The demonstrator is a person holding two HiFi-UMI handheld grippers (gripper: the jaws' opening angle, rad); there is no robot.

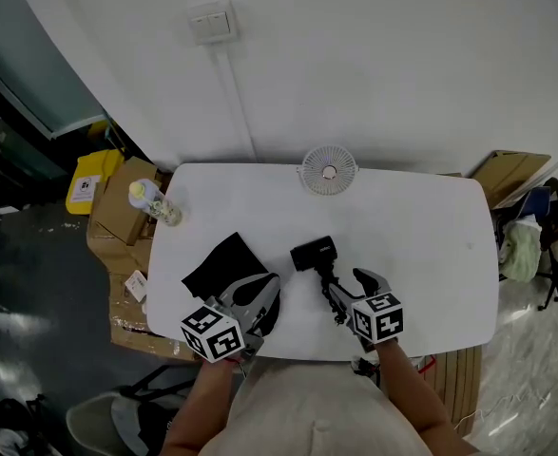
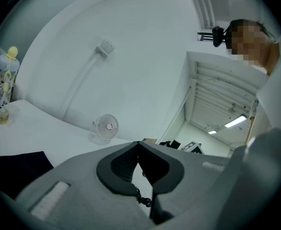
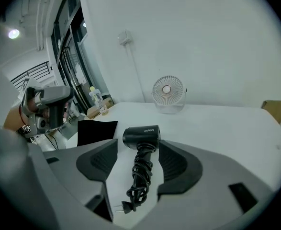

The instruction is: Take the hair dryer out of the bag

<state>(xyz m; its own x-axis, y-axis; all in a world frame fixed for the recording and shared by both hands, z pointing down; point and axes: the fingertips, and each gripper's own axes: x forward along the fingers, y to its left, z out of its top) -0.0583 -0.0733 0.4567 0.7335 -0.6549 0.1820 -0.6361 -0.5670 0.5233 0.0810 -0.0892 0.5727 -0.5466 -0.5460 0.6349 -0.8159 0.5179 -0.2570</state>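
While the left gripper (image 2: 139, 145) has its jaws closed, tip against tip, the right gripper (image 3: 138, 146) has its jaws wide apart and grasps nothing. The hair dryer (image 3: 141, 135) is outside the bag: it lies on the white table (image 1: 431, 226), near the middle, with its black head toward the wall and its handle toward the person. Its cord (image 3: 141, 171) is wound around the handle, and the plug (image 3: 123, 207) lies at the near end.

From the right gripper view, the handle and the cord appear in the gap between the two open jaws, but the pads do not press on them. In the head view the right gripper (image 1: 350, 291) is just beside the near end of the dryer (image 1: 314, 254).

The black bag (image 1: 223, 264) lies flat on the table to the left of the dryer, apart from it. The left gripper (image 1: 250, 302) is at the bag's near corner; in its own view the bag (image 2: 16, 164) lies to the left of the jaws, not between them.

A small white desk fan (image 1: 329, 171) stands at the far edge of the table, and a bottle with a yellow cap (image 1: 153, 202) stands at the far left corner. Cardboard boxes (image 1: 117, 212) stand beside the table on the left.
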